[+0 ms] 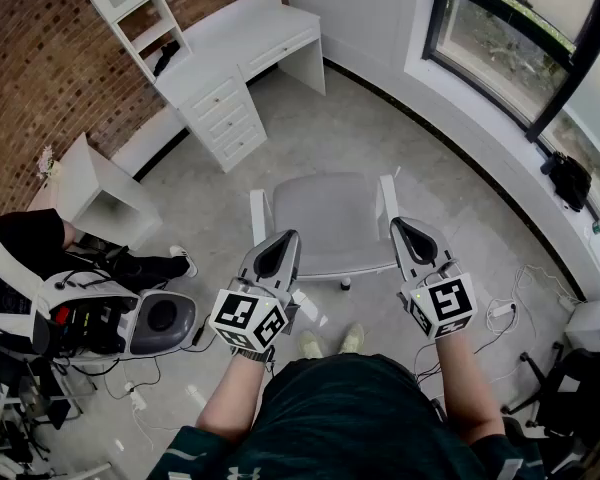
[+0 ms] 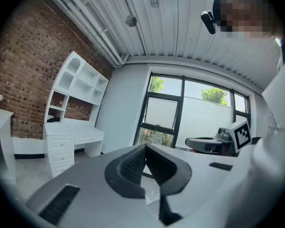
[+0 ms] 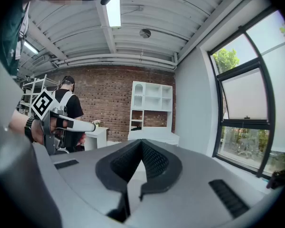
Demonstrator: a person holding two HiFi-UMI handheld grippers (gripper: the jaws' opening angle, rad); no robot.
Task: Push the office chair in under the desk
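A grey office chair [image 1: 327, 216] with white armrests stands in the middle of the floor, apart from the white desk [image 1: 242, 36] with drawers and a shelf unit against the brick wall at the back. My left gripper [image 1: 287, 238] is shut and empty beside the near end of the chair's left armrest. By the right armrest, my right gripper [image 1: 401, 225] is likewise shut and empty. Whether either touches the chair I cannot tell. The left gripper view has shut jaws [image 2: 145, 147] and the desk [image 2: 71, 139] far off. The right gripper [image 3: 141, 141] points at the desk [image 3: 152, 135].
A small white side table [image 1: 88, 180] stands at the left wall. A seated person [image 1: 40, 258] with equipment and cables takes the left floor. Windows and a ledge with a black bag [image 1: 569, 179] run along the right. Cables [image 1: 500, 313] lie at the right.
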